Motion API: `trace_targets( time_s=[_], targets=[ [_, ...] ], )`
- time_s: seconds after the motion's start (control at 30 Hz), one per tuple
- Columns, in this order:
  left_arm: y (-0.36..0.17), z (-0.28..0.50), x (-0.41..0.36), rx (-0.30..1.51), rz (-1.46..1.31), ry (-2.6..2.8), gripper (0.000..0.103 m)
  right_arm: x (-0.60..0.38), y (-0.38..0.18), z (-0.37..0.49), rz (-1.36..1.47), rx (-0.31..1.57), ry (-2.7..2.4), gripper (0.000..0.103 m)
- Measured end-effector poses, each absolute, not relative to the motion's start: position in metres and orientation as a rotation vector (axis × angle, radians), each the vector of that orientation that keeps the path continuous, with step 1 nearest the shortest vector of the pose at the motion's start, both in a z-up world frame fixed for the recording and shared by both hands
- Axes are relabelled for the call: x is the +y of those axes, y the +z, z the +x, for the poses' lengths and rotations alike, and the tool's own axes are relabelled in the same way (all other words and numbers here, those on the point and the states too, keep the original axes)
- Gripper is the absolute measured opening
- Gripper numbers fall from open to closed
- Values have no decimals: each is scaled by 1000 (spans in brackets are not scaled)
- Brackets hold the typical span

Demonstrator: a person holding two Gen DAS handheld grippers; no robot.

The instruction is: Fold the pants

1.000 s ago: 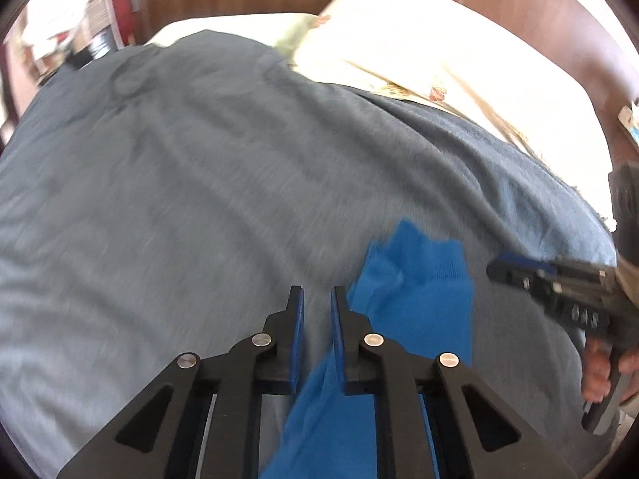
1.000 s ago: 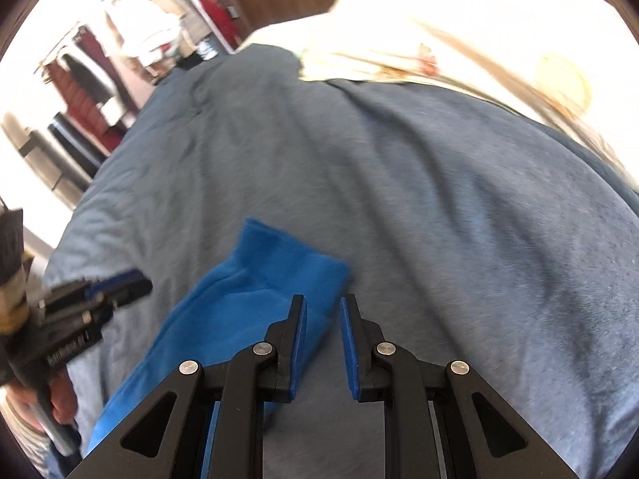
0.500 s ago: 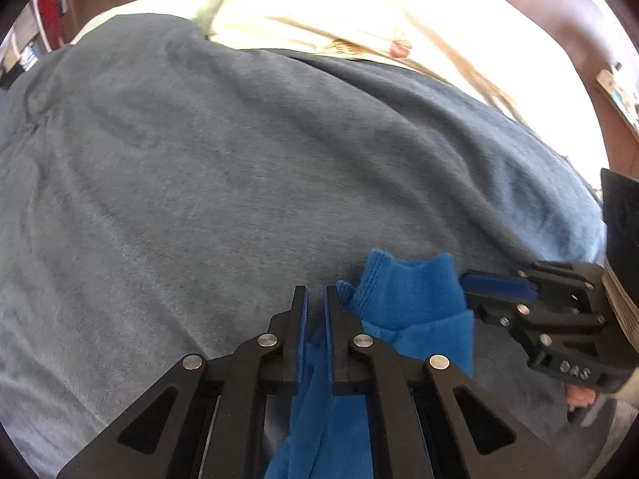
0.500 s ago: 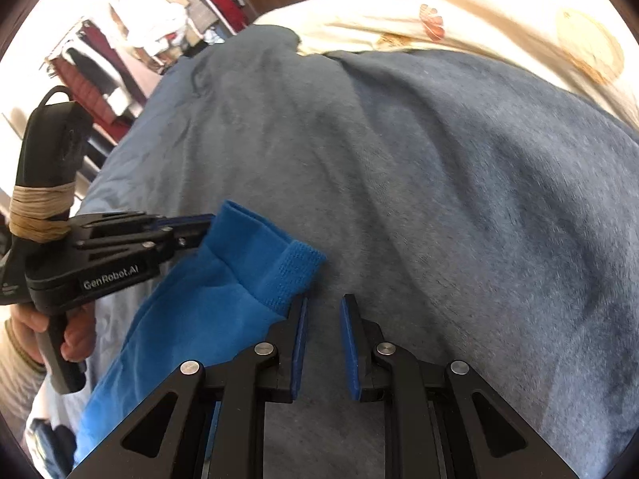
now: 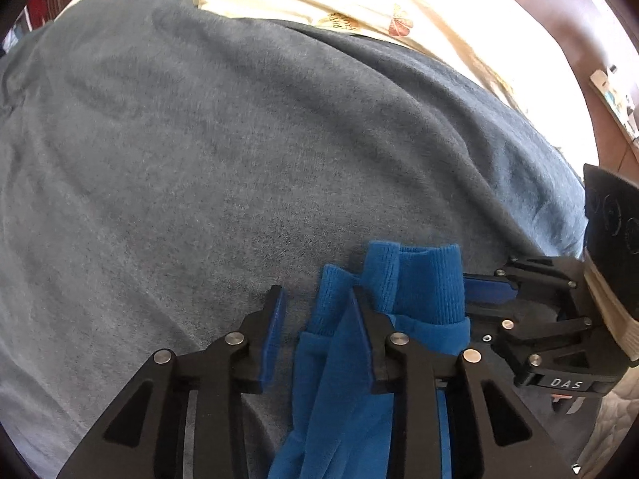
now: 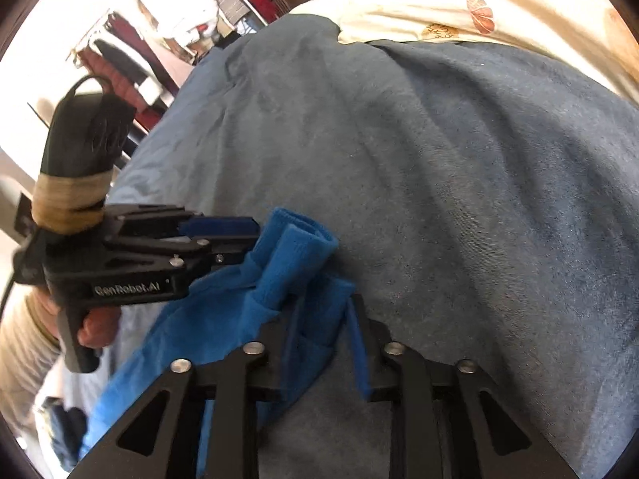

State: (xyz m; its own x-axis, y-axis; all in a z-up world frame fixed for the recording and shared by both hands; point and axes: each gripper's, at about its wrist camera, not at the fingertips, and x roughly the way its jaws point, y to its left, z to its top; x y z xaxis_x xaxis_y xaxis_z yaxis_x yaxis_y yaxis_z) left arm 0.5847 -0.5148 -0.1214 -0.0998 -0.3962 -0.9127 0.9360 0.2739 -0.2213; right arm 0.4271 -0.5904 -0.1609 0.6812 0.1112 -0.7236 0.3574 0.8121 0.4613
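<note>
Bright blue pants lie bunched on a grey blanket, ribbed cuffs pointing away from me. My left gripper points steeply down over them. Its jaws are opening, and a fold of the blue cloth lies loose between them against the right finger. In the right wrist view the pants also run between the opening jaws of my right gripper, with a gap beside the right finger. Each gripper shows in the other's view, the right gripper and the left gripper, both close against the cuffs.
The grey blanket covers the bed far ahead and to both sides. Cream patterned bedding lies at the far end. A clothes rack stands beyond the bed's left side. A person's hand holds the left gripper's handle.
Both grippers have sunk toward the blanket and drawn together at the cuffs. The left jaws, shut on the blue cloth before, have spread apart. The right jaws have widened too.
</note>
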Motion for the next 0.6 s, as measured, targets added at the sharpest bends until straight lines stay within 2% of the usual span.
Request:
trace_targets(
  time_s=[0.13, 0.27, 0.37, 0.4, 0.47, 0.6],
  targets=[
    [-125, 585, -520, 1193, 581, -1267, 29, -597, -169, 427, 679, 826, -155, 27],
    [-130, 587, -523, 1228, 568, -1293, 21, -601, -174, 429, 709, 821, -146, 27],
    [-137, 588, -526, 1257, 567, -1281, 21, -599, -175, 433, 692, 830, -146, 26],
    [-138, 589, -527, 1267, 564, -1278, 17, -599, -176, 435, 691, 832, -148, 25],
    [-139, 591, -527, 1278, 556, -1260, 6, -599, -179, 437, 701, 841, -150, 14],
    [-123, 580, -522, 1182, 583, -1254, 6, -601, -177, 436, 726, 837, -150, 10]
  ],
)
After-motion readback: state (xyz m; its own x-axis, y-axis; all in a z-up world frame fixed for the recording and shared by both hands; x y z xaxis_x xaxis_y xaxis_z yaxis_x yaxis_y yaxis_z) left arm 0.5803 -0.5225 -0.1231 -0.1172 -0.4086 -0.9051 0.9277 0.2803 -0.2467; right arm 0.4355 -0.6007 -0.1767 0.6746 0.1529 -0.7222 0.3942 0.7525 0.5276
